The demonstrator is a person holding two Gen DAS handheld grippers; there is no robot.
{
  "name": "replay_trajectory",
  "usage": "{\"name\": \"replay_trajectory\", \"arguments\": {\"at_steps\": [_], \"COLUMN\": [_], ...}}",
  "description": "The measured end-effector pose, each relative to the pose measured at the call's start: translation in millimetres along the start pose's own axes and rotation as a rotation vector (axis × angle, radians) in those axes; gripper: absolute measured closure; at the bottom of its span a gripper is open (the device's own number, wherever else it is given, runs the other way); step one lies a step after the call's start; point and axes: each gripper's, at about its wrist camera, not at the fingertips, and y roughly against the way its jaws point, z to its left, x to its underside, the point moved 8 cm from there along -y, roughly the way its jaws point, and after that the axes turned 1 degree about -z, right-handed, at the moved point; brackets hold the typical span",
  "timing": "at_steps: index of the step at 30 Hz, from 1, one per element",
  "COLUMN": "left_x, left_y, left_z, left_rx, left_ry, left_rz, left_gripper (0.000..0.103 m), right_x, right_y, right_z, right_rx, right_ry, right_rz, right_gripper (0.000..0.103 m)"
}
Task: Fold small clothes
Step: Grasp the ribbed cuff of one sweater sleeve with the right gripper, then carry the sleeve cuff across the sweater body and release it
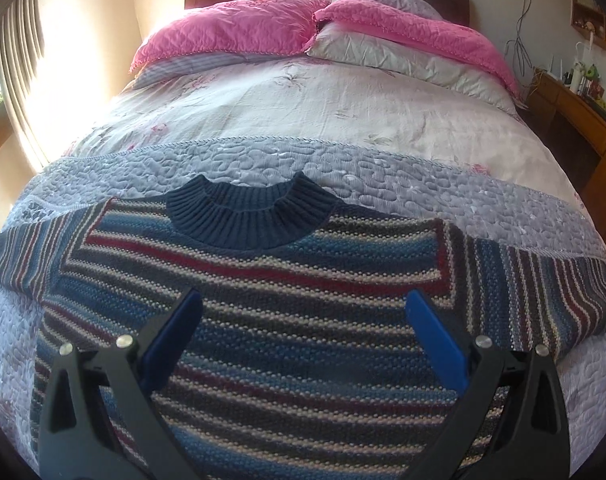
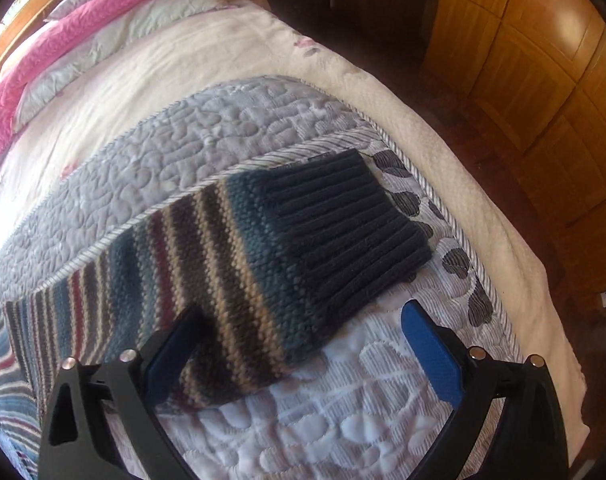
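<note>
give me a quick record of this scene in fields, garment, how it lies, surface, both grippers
garment: striped knit sweater with a dark blue ribbed collar
how it lies: spread flat, collar away from the camera, both sleeves out to the sides, not yet folded
right sleeve: cuff flat on the quilt
surface: grey quilt across a bed
behind: pink pillows at the head of the bed
left gripper: open, above the sweater body, holding nothing
right gripper: open, at the right sleeve near the cuff, holding nothing
</note>
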Motion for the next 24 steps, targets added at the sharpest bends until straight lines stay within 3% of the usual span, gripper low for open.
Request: {"name": "replay_trajectory", "arguments": {"at_steps": [3,4,5,6,9,15,17,21,24], "left_x": [0,-1,-1,-1,0,2,3,9,16], "left_y": [-3,-5,-6,-9,-16,-21,-22,-22,-18], "left_z": [2,5,8,12,29,85,106,145,170], "left_rx": [-0.011,-0.015,-0.02,-0.024,-0.039,-0.093,-0.116,-0.136,-0.141], "left_ry": [-0.011,-0.011,-0.009,-0.005,0.003,0.03,0.032,0.042,0.058], "left_rz": [-0.018,-0.02,-0.019,-0.016,0.005,0.012,0.008,0.025,0.033], "left_gripper": [0.002,0.002,0.002,0.002,0.002,0.002,0.002,0.002,0.002], "right_x": [-4,-4,-5,-5,-6,-3,4,47,92], "right_y": [-13,-15,-16,-16,-7,56,79,107,109], "right_z": [-10,-11,-12,-11,3,59,94,198,285], "right_rx": [-0.036,-0.049,-0.052,-0.07,-0.107,-0.047,-0.081,-0.14,-0.237], "right_ry": [-0.052,-0.063,-0.069,-0.083,-0.058,0.117,0.182,0.381,0.509], "right_rz": [0.007,0.002,-0.007,-0.02,-0.054,-0.232,-0.275,-0.301,-0.272], "right_gripper": [0.007,0.015,0.039,0.056,0.088,0.089,0.089,0.089,0.089]}}
